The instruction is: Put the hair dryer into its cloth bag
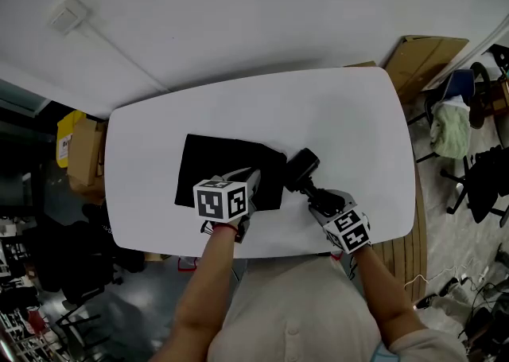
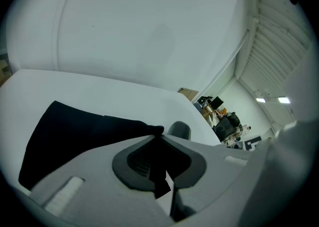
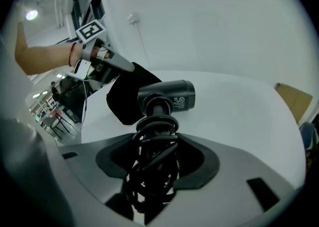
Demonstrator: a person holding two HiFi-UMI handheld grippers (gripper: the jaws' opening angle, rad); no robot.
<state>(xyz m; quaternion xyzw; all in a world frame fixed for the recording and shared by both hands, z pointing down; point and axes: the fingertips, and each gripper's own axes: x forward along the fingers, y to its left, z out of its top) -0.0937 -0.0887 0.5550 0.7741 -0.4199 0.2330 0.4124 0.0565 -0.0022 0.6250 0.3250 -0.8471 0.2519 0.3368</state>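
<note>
A black cloth bag (image 1: 215,165) lies flat on the white table (image 1: 342,114). My left gripper (image 1: 254,181) is shut on the bag's right edge, and dark fabric (image 2: 75,131) shows pinched between its jaws (image 2: 159,143). The black hair dryer (image 1: 301,168) sits just right of the bag's mouth, its barrel (image 3: 172,95) lying crosswise. My right gripper (image 1: 316,193) is shut on the dryer's handle, which has the black cord (image 3: 152,171) wound round it between the jaws (image 3: 157,158). In the right gripper view the bag (image 3: 129,94) lies just behind the dryer, with the left gripper (image 3: 117,64) on it.
The table's near edge runs just under both grippers. Cardboard (image 1: 421,58) leans at the back right. Chairs with clothes (image 1: 477,169) stand to the right. Yellow and brown boxes (image 1: 79,149) sit to the left of the table.
</note>
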